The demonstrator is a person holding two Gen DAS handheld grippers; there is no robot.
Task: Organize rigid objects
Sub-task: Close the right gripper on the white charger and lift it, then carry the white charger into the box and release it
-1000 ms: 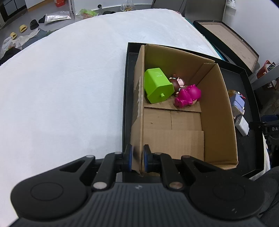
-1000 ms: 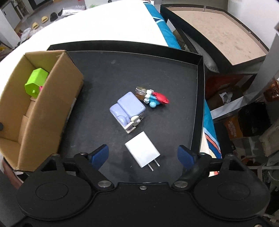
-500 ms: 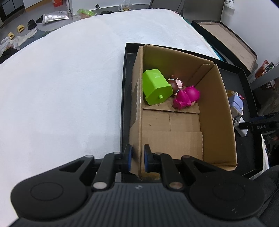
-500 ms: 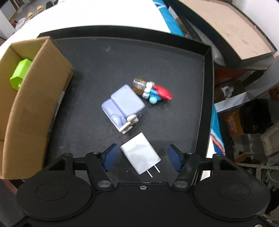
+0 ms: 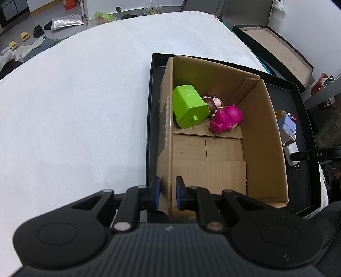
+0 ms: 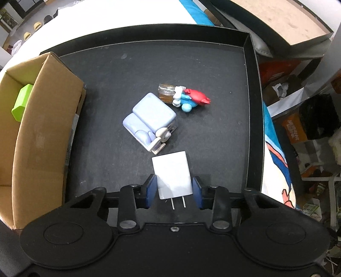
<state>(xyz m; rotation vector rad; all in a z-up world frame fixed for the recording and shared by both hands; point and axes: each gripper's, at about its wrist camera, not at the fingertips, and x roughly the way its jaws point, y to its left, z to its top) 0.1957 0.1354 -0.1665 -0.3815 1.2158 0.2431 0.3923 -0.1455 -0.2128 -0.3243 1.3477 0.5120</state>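
My left gripper (image 5: 165,192) is shut on the near left wall of the cardboard box (image 5: 262,136), which stands in the black tray (image 5: 150,119). Inside the box lie a green block (image 5: 188,108), a pink figure (image 5: 226,121) and a small brown figure (image 5: 212,102). My right gripper (image 6: 173,191) straddles a white charger plug (image 6: 172,174) on the tray floor (image 6: 127,70), its blue pads (image 6: 151,189) close to the charger's sides with small gaps. A lavender sofa toy (image 6: 150,120) and a red-and-blue figure (image 6: 187,98) lie beyond it.
The box (image 6: 38,136) stands at the tray's left side. A white cloth-covered table (image 5: 74,106) spreads to the left. A second black tray with a brown floor (image 6: 283,19) sits beyond the right corner. Cluttered boxes and bags (image 6: 298,127) lie off the table's right edge.
My right gripper moved forward over the charger and its fingers narrowed from wide open to just beside the charger's sides. My left gripper stayed clamped on the box wall.
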